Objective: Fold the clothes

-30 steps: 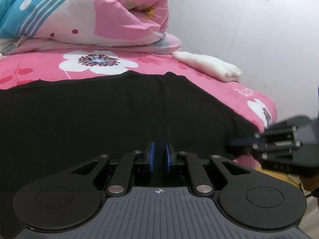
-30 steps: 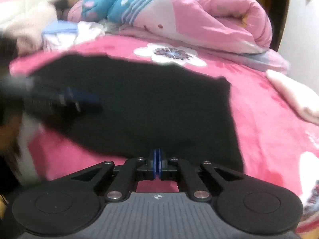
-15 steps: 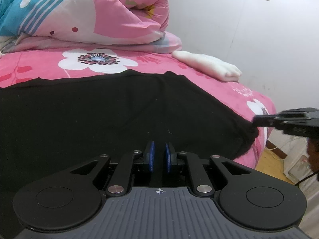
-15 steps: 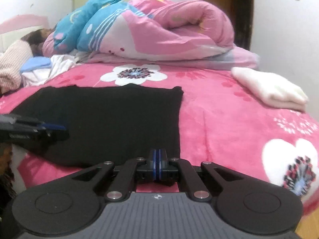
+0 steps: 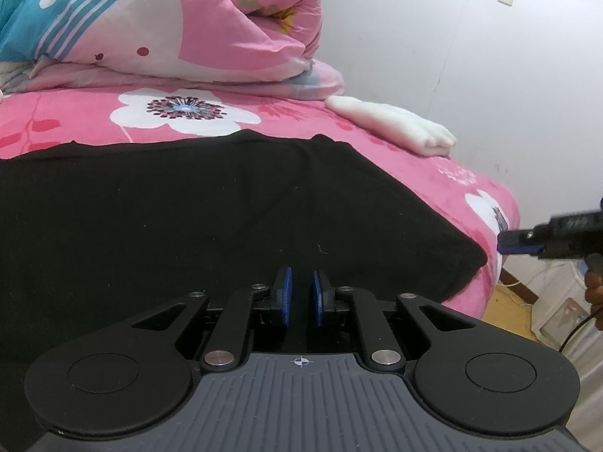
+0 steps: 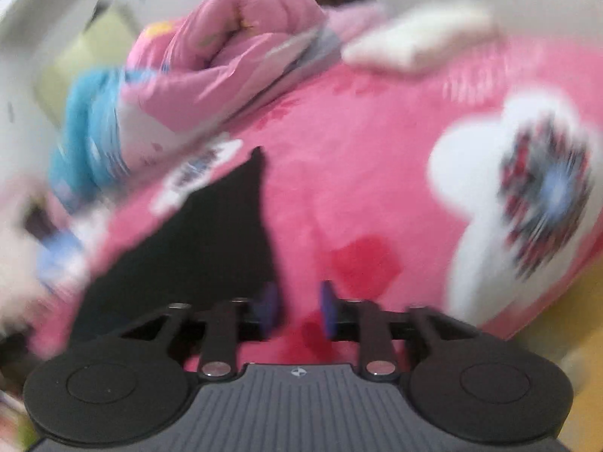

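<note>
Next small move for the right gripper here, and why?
Probably slide the right gripper across onto the near right corner of the flat black garment and close. Its jaws have just been opening, with only the pink flowered bedsheet between them, just beside that edge, while the left gripper, nearly closed, sits at the near edge.

one black garment [image 5: 211,218], one quilt [image 5: 181,26], one white cloth [image 5: 395,126]

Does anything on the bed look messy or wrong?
Nothing looks broken or spilled. The black garment lies mostly flat on the pink bedsheet, with only its near right corner drooping over the bed edge. The quilt is bundled up behind.
</note>
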Demonstrator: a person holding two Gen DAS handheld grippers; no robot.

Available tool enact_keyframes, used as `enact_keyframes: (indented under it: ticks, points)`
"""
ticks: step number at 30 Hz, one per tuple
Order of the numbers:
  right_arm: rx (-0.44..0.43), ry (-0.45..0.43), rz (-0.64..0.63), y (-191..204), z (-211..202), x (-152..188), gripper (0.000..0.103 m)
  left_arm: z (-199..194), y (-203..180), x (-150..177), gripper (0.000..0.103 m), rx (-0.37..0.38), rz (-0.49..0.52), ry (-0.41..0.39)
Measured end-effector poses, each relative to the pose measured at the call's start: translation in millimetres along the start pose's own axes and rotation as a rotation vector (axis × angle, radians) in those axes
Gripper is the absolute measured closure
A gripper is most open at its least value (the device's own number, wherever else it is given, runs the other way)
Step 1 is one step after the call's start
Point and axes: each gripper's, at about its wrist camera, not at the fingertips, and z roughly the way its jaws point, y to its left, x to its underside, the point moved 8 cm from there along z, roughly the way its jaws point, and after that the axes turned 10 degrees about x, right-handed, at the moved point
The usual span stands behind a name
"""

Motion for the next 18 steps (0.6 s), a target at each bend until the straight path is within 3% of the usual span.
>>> enact_keyframes:
  ticks: [5, 9, 11, 12, 13, 18]
  points:
    - [-0.159, 0.183, 0.32, -9, 19, 5, 0.065, 0, 0, 0, 0.092, 0.001, -0.004, -0.001]
    - [-0.15, 0.235, 0.37, -11, 39, 7, 0.066, 0, 1, 0, 0.092, 0.003, -0.008, -0.001]
    - [-0.16, 0.222, 0.348, -8, 44, 5, 0.074, 0, 2, 0, 0.092, 0.004, -0.011, -0.001]
    - [-0.17, 0.21, 0.33, -5, 47, 2, 0.095, 0, 1, 0, 0.092, 0.004, -0.011, -0.001]
    - [-0.19, 0.186, 0.296, 0, 47, -5, 0.101, 0, 1, 0, 0.092, 0.004, -0.01, -0.001]
    - [-0.253, 0.015, 0.002, 28, 21, -31, 0.101, 0, 2, -1, 0.092, 0.01, -0.014, 0.0]
